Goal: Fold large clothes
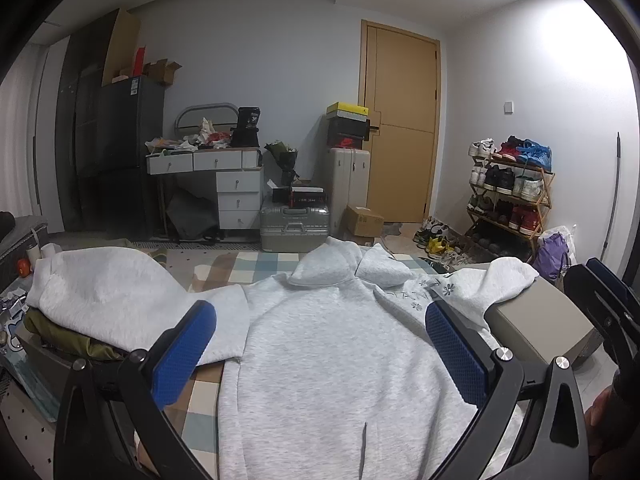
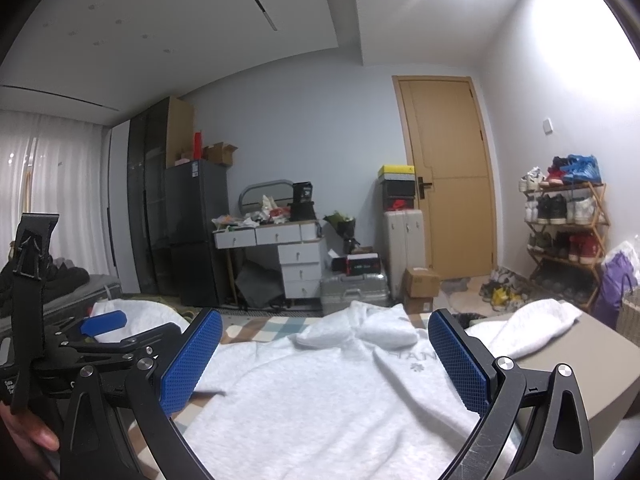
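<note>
The grey hoodie [image 1: 332, 344] is lying spread out, apparently front-up since lettering and small flower marks are showing near the chest, on a checked cloth [image 1: 256, 264] that is covering the surface beneath; whether that surface is a bed or the floor, the frames are not settling. Its hood [image 1: 352, 266] is pointing away toward the far wall, bunched into two soft lobes, and the body is running back toward the cameras, so the hem is sitting nearest the person, presumably the edge to begin from. One sleeve [image 1: 116, 284] is draping leftward over a heap of olive-coloured fabric [image 1: 68, 338], and the other sleeve [image 1: 508, 280] is trailing right onto a beige box [image 1: 536, 328], so neither is lying flat yet, and they probably need drawing inward before any fold will hold. The left gripper [image 1: 320, 348] is hovering above the torso with its blue pads spread wide, pinching nothing. The right gripper [image 2: 326, 360] is likewise hanging open over the garment, its jaws standing well apart and empty. Both seem to be lined up side by side for a two-handed grasp. Farther off, a silver suitcase [image 1: 294, 226], a white drawer unit [image 1: 236, 196], a shoe rack [image 1: 510, 192] and a wooden door [image 1: 400, 120] are lining the far walls.
</note>
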Tool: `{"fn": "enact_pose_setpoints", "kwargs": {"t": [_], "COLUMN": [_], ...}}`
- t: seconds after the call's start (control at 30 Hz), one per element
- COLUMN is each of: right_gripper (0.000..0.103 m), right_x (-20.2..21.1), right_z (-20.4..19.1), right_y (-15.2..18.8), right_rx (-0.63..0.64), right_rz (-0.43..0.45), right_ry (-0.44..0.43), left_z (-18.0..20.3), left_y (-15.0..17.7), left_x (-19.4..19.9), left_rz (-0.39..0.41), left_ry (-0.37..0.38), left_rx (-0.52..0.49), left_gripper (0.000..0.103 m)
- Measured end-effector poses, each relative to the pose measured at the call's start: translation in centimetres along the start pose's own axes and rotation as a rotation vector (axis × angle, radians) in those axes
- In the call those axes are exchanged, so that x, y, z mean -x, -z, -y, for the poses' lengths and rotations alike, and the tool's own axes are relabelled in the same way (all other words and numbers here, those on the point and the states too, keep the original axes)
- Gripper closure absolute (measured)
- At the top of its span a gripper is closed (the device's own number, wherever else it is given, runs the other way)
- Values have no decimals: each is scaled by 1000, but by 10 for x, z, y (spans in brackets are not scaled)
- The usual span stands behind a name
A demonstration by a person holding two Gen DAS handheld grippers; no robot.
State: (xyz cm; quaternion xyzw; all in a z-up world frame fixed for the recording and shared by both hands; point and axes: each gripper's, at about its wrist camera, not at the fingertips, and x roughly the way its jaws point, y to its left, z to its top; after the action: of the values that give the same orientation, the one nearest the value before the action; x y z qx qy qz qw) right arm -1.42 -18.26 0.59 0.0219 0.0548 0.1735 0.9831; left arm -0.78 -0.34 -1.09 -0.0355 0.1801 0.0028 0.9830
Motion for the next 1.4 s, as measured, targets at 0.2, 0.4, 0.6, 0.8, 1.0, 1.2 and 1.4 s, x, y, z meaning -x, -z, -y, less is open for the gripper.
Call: {"fn": "enact_pose_setpoints", "kwargs": {"t": [0.2, 0.4, 0.6, 0.8, 1.0, 1.2, 1.4], "right_gripper": [0, 0, 0, 6, 27, 43, 89], "right_x": [-4, -24, -59, -128, -215, -253, -276], "right_z": [9, 69, 207, 390, 502, 538, 526], "right_y": [2, 2, 0, 24, 54, 71, 74], "right_rx": [-17, -141, -287, -500, -543, -589, -484], "right_rz": [-15, -83, -186, -402, -612, -681, -704], "right_ry": [1, -4, 173, 331, 428, 533, 592], "left_z": [5, 8, 11, 24, 36, 46, 46], "left_y": [1, 7, 20, 32, 33, 34, 33], "left_x": [-8, -33, -78, -119, -148, -159, -157], "left_rz": [-24, -71, -156, -253, -318, -347, -354], "left_ry": [7, 22, 62, 47, 23, 10, 3], "left_rx": [-15, -34, -24, -65, -105, -148, -153], "left_gripper": [1, 1, 1, 1, 1, 1, 1]}}
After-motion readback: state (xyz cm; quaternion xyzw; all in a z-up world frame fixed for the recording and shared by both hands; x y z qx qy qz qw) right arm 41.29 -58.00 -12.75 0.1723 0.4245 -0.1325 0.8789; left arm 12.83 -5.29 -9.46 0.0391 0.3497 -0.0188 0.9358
